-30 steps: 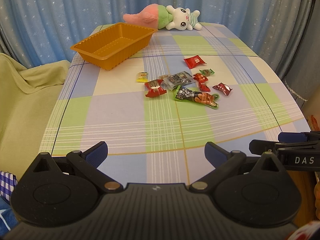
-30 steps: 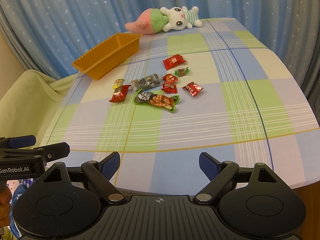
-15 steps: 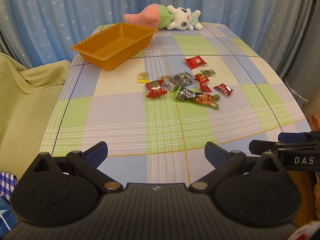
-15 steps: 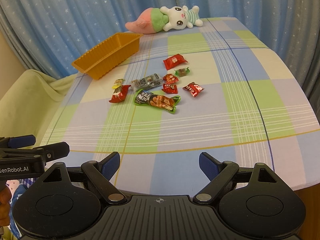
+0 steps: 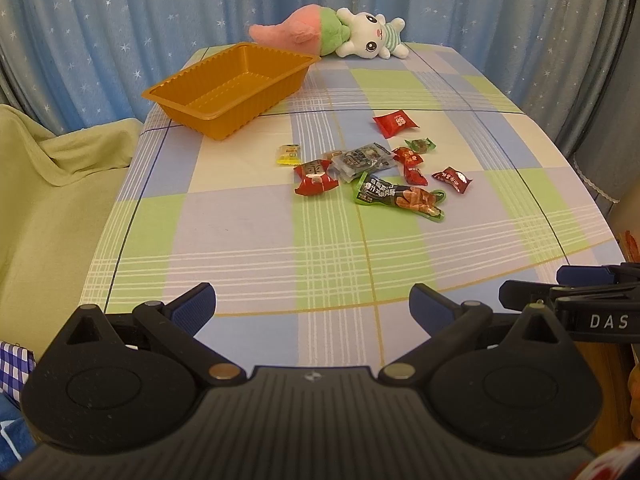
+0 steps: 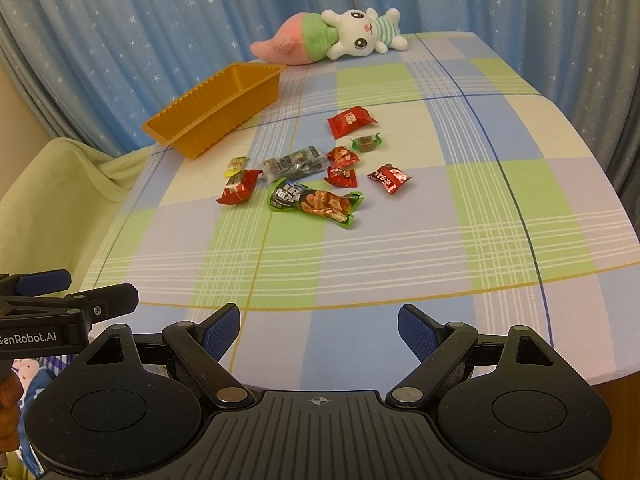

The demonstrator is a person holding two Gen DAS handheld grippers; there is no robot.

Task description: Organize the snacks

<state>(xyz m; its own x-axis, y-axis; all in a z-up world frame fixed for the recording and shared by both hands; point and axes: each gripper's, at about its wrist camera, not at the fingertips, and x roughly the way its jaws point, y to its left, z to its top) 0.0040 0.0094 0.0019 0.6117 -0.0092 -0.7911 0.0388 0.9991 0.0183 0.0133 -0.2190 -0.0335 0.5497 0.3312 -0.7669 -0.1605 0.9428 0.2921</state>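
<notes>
On the checked surface (image 5: 240,240) our snacks (image 5: 376,168) lie scattered, none yet in the orange tray (image 5: 228,92), while our left tool (image 5: 312,304) and right tool (image 6: 320,326) gape wide, empty.

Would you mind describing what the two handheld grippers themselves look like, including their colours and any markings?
Both are matte black plastic. The left gripper and right gripper each have two angled link arms with silver pivot pins, round side housings, a ribbed centre and textured blue finger pads. Seen from the side, the right one reads "DAS" and the left "enRobot.AI" in white.

Soft even light, fisheye-bowed edges
</notes>
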